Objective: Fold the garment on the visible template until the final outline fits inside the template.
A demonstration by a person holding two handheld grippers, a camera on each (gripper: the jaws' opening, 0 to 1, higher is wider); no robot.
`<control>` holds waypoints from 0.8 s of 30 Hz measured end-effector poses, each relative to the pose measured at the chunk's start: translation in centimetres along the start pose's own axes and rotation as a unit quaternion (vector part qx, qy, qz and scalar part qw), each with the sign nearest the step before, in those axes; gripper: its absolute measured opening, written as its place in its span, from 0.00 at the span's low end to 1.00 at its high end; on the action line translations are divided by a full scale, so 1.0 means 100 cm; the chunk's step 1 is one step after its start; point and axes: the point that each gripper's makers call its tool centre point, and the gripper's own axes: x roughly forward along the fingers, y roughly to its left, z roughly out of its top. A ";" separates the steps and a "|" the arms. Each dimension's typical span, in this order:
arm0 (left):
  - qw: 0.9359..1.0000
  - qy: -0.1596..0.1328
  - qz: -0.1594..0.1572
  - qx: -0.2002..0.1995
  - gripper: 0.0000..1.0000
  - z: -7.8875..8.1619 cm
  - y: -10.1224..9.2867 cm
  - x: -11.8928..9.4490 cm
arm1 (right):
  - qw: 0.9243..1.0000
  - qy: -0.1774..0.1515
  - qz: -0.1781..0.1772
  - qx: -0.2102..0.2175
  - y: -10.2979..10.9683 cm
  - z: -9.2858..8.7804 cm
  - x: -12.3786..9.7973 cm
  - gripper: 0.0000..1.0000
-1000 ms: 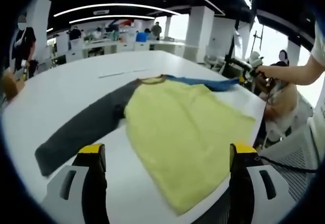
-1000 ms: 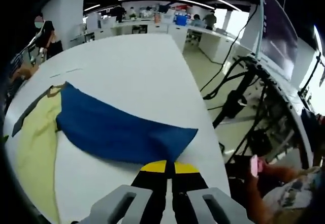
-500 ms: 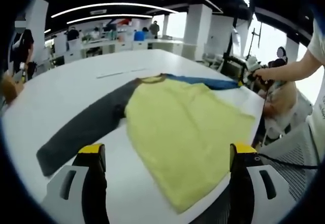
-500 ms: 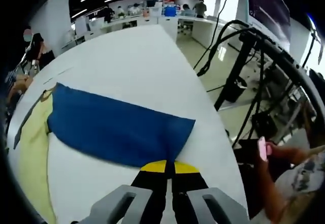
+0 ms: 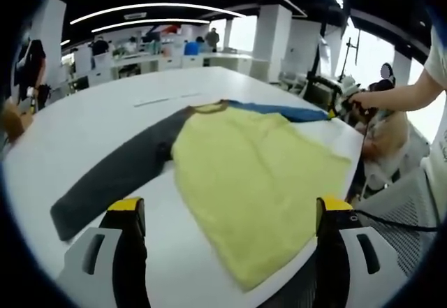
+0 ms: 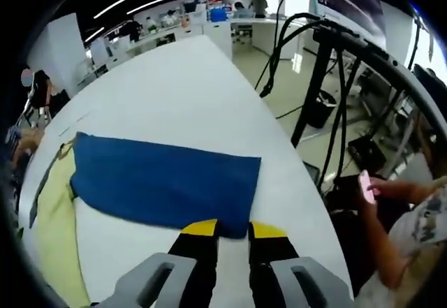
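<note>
My right hand-held gripper (image 6: 233,230) is a little open at the blue cloth sleeve (image 6: 167,182) on the white desk (image 6: 174,91), holding nothing. My left hand-held gripper (image 5: 230,214) is wide open and empty. Next I think I fold that sleeve over the yellow shirt body (image 5: 251,175).

We hold our left gripper (image 5: 227,214) low, and its two yellow-tipped jaws stand far apart, wide open. Our right gripper (image 6: 233,229) has its jaws a little apart, with a small gap between the yellow tips. In the left gripper view, our right arm (image 5: 401,97) reaches out from the right side, and our hand (image 5: 353,100) is at its end.
</note>
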 end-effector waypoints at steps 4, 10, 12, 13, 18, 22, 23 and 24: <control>1.000 0.000 -0.002 -0.001 0.99 0.001 -0.001 0.002 | 1.000 -0.004 0.003 0.011 0.000 0.004 0.000 0.13; 1.000 -0.002 -0.004 -0.001 0.99 0.002 -0.003 0.004 | 1.000 0.015 -0.017 0.013 -0.004 -0.002 0.010 0.13; 1.000 -0.002 -0.002 -0.001 0.99 0.002 -0.003 0.004 | 1.000 0.015 -0.023 0.008 -0.002 -0.004 0.009 0.13; 1.000 -0.002 -0.002 -0.001 0.99 0.002 -0.002 0.004 | 1.000 0.011 -0.023 0.006 -0.002 -0.003 0.009 0.12; 1.000 0.001 0.001 0.001 0.99 0.001 -0.001 0.003 | 0.999 0.025 -0.034 -0.002 -0.003 -0.006 0.009 0.11; 1.000 0.003 0.002 0.004 0.99 0.000 -0.001 0.002 | 0.999 0.026 -0.040 0.000 -0.001 -0.008 0.008 0.10; 1.000 0.005 0.002 0.005 0.99 -0.001 -0.001 0.001 | 0.999 0.026 -0.041 0.002 -0.001 -0.008 0.008 0.09; 1.000 0.006 0.002 0.005 0.99 -0.002 -0.001 0.001 | 0.999 0.027 -0.042 0.001 -0.001 -0.008 0.008 0.08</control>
